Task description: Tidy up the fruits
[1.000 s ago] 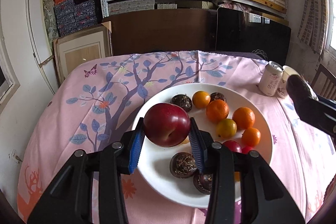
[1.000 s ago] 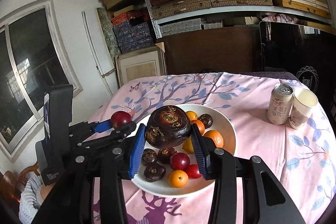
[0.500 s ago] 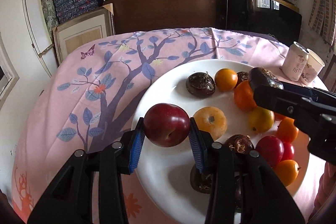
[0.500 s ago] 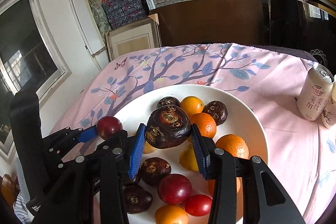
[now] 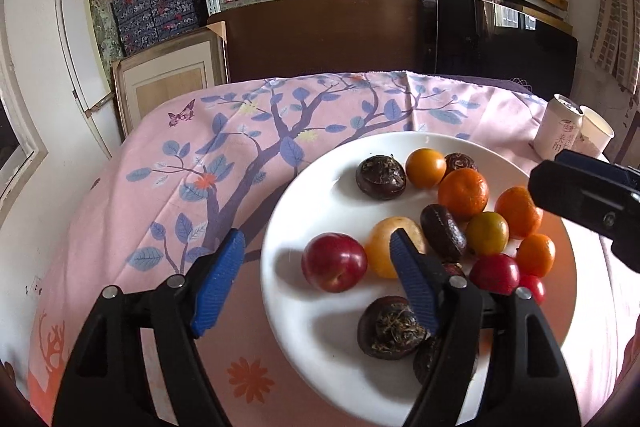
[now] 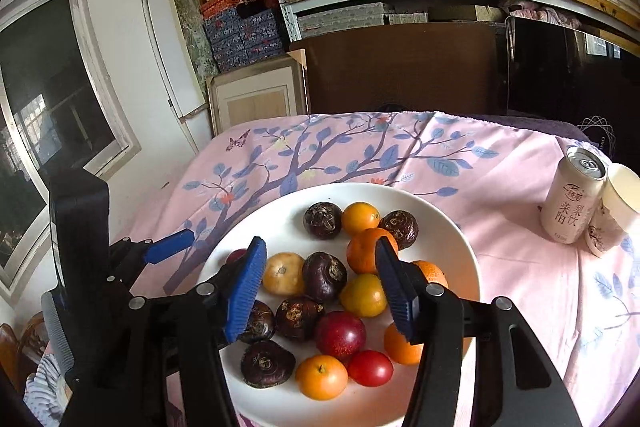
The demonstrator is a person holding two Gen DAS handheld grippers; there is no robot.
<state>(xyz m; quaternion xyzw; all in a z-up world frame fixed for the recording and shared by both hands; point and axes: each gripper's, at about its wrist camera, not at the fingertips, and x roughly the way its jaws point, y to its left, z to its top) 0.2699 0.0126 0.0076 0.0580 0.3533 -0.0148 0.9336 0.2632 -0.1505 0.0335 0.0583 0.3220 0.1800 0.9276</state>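
Note:
A white plate holds oranges, red plums and dark water chestnuts. The red plum lies free on the plate's left part. My left gripper stands around it with jaws opening, the pads clear of the fruit. In the right wrist view a dark water chestnut rests among the fruit on the plate. My right gripper hangs over it, jaws opening, touching nothing. One black finger of the right gripper shows at the right edge of the left wrist view.
A drink can and a paper cup stand at the table's right side. The pink tree-print cloth covers the table. A framed panel, a brown board and stacked shelves rise behind the far edge.
Both grippers sank toward the plate and opened. The red plum left the left jaws and the dark water chestnut left the right jaws; both now lie on the plate.

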